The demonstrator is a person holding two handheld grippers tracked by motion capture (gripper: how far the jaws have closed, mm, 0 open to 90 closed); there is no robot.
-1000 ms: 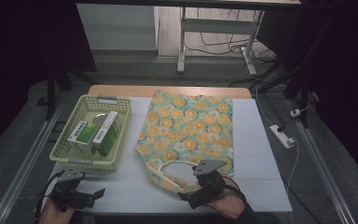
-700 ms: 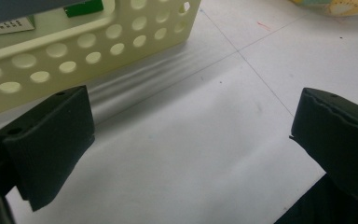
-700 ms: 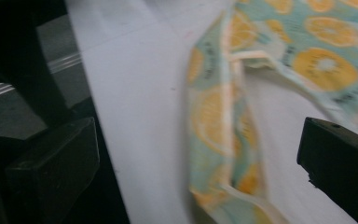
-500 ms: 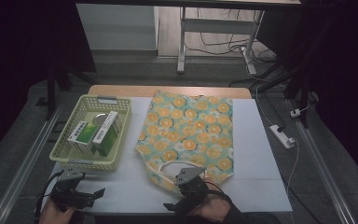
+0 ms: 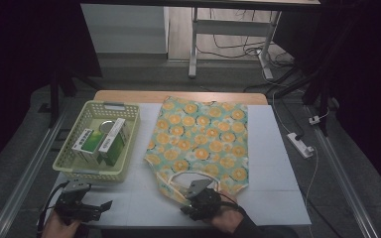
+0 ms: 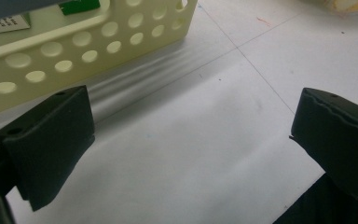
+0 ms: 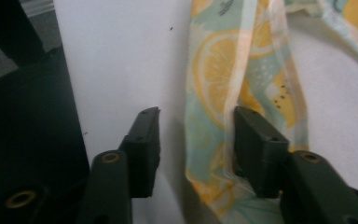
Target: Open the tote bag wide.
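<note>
White table (image 5: 278, 163), citrus-print bag (image 5: 198, 141) flat at centre, yellow perforated basket (image 5: 129, 130) left with green-white boxes (image 5: 99, 144) inside, right gripper (image 7: 196, 135) just narrowed around bag handle (image 7: 242, 88), left gripper (image 6: 191, 149) wide open, nothing held.

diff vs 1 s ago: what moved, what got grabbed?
The right tongs slid left and down along the near edge of the fruit-print bag to its handle strap. Their jaws have just been closing with the strap between them; one pad touches the cloth, the other is still clear, so no grip yet. The left tongs, open, the basket and its boxes stayed put.
</note>
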